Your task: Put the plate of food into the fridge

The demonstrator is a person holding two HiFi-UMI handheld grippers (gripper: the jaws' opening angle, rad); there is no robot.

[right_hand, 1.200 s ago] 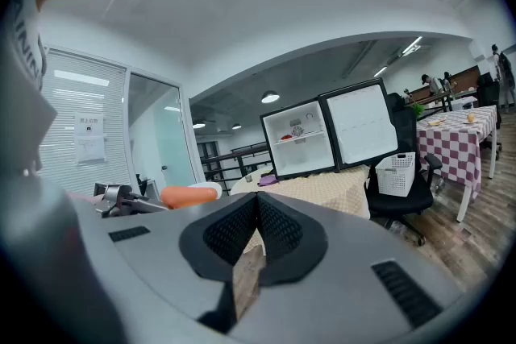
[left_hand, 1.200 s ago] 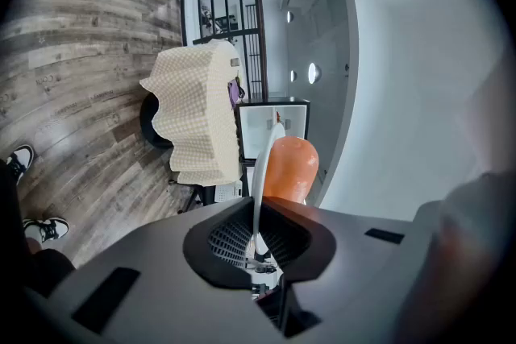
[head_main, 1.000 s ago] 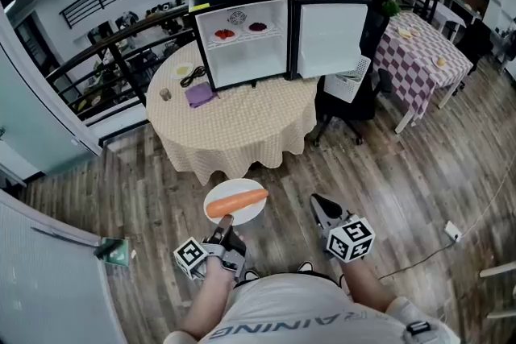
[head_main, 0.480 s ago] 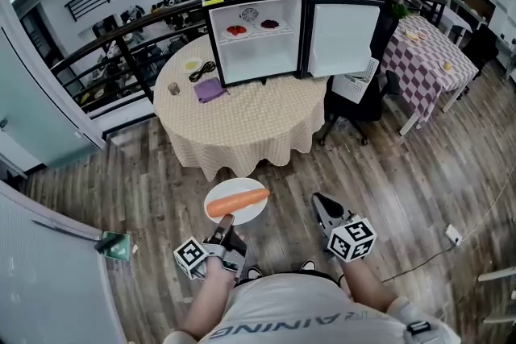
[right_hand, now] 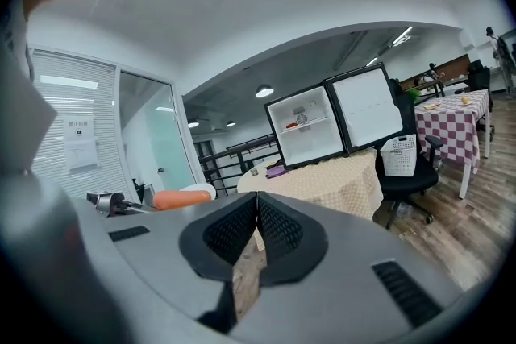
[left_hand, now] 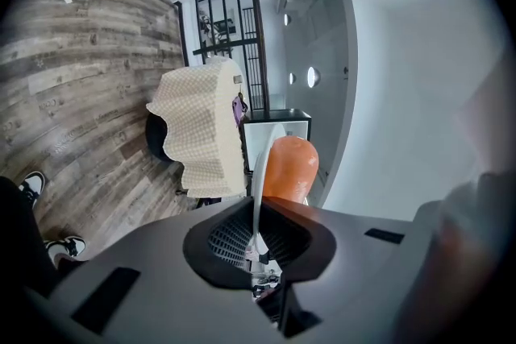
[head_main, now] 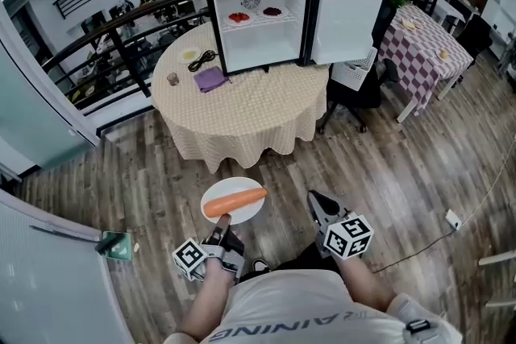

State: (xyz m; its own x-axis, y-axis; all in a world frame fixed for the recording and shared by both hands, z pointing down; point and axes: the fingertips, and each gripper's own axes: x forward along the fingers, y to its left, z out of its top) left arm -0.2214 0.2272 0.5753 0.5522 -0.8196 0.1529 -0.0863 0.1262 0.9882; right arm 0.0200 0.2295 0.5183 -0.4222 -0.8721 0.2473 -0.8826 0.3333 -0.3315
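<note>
A white plate [head_main: 234, 202] with a long orange carrot [head_main: 235, 203] on it hangs above the wooden floor, a short way from the round table. My left gripper [head_main: 225, 220] is shut on the plate's near rim. In the left gripper view the plate [left_hand: 260, 173] is edge-on between the jaws, with the carrot [left_hand: 291, 166] to its right. My right gripper [head_main: 314, 199] is to the right of the plate, shut and empty [right_hand: 256, 213]. The small fridge [head_main: 260, 18] stands on the table with its door [head_main: 347, 16] swung open to the right.
The round table [head_main: 242, 113] has a checked cloth, a purple item [head_main: 209, 79], a small cup [head_main: 172, 79] and a cable. Two dishes of red food [head_main: 239, 17] sit on the fridge shelf. A black chair [head_main: 364, 89] and a white basket [head_main: 355, 65] stand to the table's right.
The table and fridge have grown slightly larger and shifted in the head view as the person steps toward them. Both grippers keep their pose, and the plate stays held.
</note>
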